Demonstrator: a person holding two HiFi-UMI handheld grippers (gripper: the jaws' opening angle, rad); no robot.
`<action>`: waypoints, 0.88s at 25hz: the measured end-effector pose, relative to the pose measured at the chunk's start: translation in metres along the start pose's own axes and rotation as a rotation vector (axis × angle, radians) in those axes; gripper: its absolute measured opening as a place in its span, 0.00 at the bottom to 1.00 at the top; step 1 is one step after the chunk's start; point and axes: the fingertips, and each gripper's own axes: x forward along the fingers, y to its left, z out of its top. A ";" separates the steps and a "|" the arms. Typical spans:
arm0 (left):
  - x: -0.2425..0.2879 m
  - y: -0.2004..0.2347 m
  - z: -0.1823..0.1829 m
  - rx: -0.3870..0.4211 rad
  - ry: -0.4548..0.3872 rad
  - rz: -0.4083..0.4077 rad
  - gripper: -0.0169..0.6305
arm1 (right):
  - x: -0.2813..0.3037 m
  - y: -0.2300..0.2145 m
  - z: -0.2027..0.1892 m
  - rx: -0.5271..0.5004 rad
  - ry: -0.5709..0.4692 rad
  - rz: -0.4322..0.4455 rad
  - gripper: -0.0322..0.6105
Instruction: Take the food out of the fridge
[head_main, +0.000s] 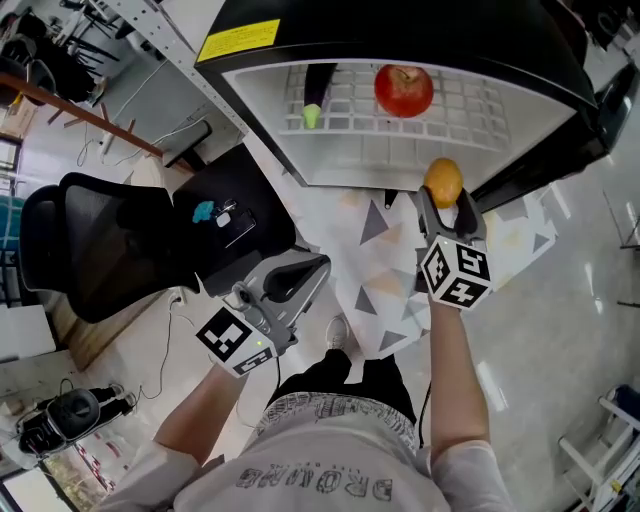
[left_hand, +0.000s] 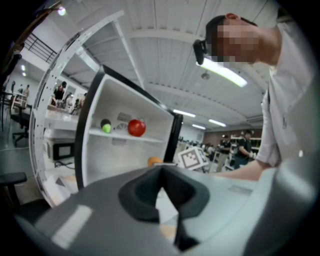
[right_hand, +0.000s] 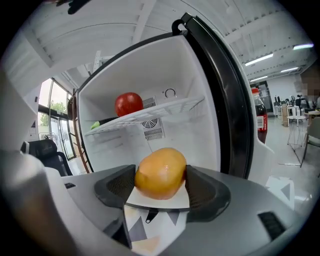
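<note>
The fridge (head_main: 330, 178) stands open in front of me. On its wire shelf (head_main: 460, 115) sit a red apple (head_main: 404, 90) and a dark eggplant with a green cap (head_main: 313, 108). My right gripper (head_main: 443, 192) is shut on an orange-yellow fruit (head_main: 443, 181) just outside the lower compartment. In the right gripper view the fruit (right_hand: 160, 172) fills the gap of the gripper (right_hand: 161, 176), with the apple (right_hand: 128, 104) on the shelf behind. My left gripper (head_main: 318, 266) hangs lower left, away from the fridge, shut and empty (left_hand: 161, 172).
The fridge door (right_hand: 235, 110) stands open to the right, with a bottle (right_hand: 258, 116) in its rack. A black office chair (head_main: 90, 240) and a dark side table (head_main: 235, 215) stand to the left. A patterned mat (head_main: 385, 265) lies under the fridge front.
</note>
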 end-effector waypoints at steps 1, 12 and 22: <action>-0.002 -0.001 0.003 0.003 -0.006 0.000 0.04 | -0.005 0.002 0.003 0.002 -0.004 0.006 0.55; -0.018 -0.009 0.031 0.031 -0.054 0.002 0.04 | -0.055 0.029 0.025 -0.007 -0.018 0.078 0.55; -0.034 -0.026 0.051 0.063 -0.103 0.004 0.04 | -0.108 0.046 0.048 -0.018 -0.057 0.133 0.55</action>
